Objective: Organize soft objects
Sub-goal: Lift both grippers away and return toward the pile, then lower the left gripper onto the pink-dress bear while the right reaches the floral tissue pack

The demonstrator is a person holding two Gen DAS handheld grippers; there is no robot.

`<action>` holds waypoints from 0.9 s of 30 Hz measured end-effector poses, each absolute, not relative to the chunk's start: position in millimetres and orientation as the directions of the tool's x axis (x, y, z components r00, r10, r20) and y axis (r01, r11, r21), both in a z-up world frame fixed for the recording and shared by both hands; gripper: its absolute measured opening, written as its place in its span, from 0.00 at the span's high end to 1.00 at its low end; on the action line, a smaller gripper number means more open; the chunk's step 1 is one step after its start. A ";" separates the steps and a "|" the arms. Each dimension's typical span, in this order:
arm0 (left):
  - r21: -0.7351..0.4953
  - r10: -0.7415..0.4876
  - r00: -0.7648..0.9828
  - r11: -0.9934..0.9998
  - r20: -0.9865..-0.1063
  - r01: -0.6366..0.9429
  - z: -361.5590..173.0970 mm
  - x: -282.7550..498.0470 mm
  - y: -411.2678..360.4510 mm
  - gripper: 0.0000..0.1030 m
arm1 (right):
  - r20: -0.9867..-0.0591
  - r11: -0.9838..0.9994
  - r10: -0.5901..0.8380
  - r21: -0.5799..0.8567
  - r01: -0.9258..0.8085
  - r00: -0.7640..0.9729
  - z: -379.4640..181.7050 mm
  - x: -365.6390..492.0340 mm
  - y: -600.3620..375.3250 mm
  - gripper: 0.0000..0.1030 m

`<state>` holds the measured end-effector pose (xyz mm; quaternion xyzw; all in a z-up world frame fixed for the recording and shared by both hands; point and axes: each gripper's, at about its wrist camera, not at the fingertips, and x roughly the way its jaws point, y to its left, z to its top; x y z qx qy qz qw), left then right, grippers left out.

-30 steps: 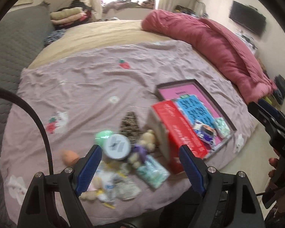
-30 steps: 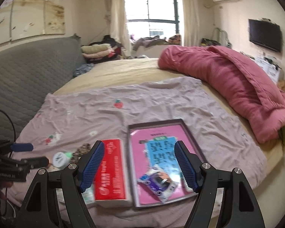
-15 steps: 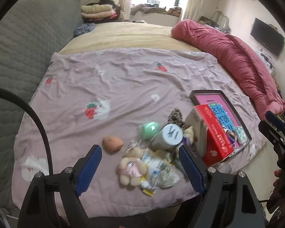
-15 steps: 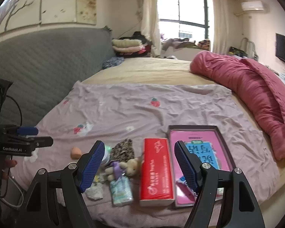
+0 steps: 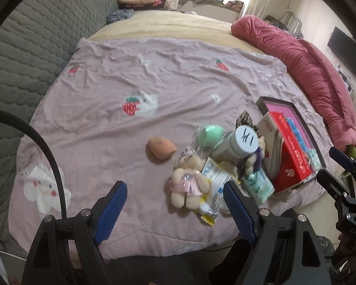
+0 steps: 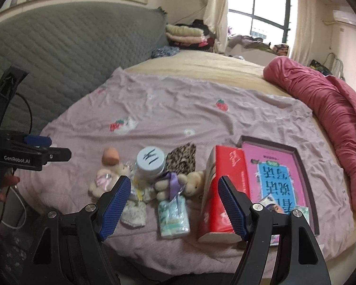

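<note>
A heap of small items lies near the bed's front edge: a plush bear in a pink dress (image 5: 187,185) (image 6: 102,180), a second plush with a purple ribbon (image 6: 178,182), an orange sponge egg (image 5: 160,148) (image 6: 110,156), a green egg (image 5: 212,133), a white-lidded jar (image 5: 239,142) (image 6: 150,162), a tissue pack (image 6: 174,216) (image 5: 258,185) and a leopard-print pouch (image 6: 181,158). My left gripper (image 5: 175,204) hovers open above the front edge, left of the heap. Open too, my right gripper (image 6: 174,201) hangs over the tissue pack and ribbon plush. Neither holds anything.
A red tissue box (image 6: 225,190) (image 5: 287,152) leans beside a dark tray (image 6: 299,156) (image 5: 275,102) holding a pink-and-blue book. A pink strawberry-print sheet (image 5: 154,76) covers the bed; a rolled red duvet (image 5: 315,76) lies right and a grey quilted headboard (image 6: 59,47) left.
Both views have swung left and dropped a little, so the heap now sits further right in the left wrist view and central in the right. Both grippers stayed open.
</note>
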<state>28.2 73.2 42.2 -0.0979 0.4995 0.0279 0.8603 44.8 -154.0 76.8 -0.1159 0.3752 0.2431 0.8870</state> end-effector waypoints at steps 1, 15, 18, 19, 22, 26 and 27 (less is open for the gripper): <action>-0.141 -0.053 0.492 0.979 -0.869 -0.144 37.7 28.1 72.5 0.20 | -0.730 0.849 0.343 -0.027 -0.527 0.591 72.0 44.0 -151.5 0.25; -0.135 -0.078 0.364 0.981 -0.928 -0.136 -24.0 44.7 59.5 0.20 | -0.811 0.805 0.318 -0.044 -0.592 0.492 20.3 40.8 -134.4 0.25; -0.130 -0.078 0.345 0.983 -0.935 -0.130 -34.4 50.1 57.2 0.20 | -0.822 0.799 0.306 -0.053 -0.599 0.481 11.8 41.7 -130.9 0.25; -0.127 -0.076 0.337 0.983 -0.938 -0.132 -38.1 51.8 57.1 0.20 | -0.824 0.797 0.307 -0.052 -0.602 0.477 10.3 41.6 -130.6 0.25; -0.126 -0.073 0.322 0.981 -0.944 -0.146 -49.8 58.2 59.1 0.20 | -0.832 0.796 0.301 -0.051 -0.603 0.467 4.0 44.2 -130.1 0.25; -0.166 -0.108 0.314 0.972 -0.943 -0.165 -61.0 66.8 64.2 0.20 | -0.847 0.794 0.279 -0.061 -0.604 0.453 -7.2 47.7 -126.8 0.25; -0.173 -0.113 0.312 0.970 -0.943 -0.170 -63.4 69.2 65.0 0.20 | -0.851 0.795 0.272 -0.064 -0.604 0.449 -10.4 48.7 -126.1 0.25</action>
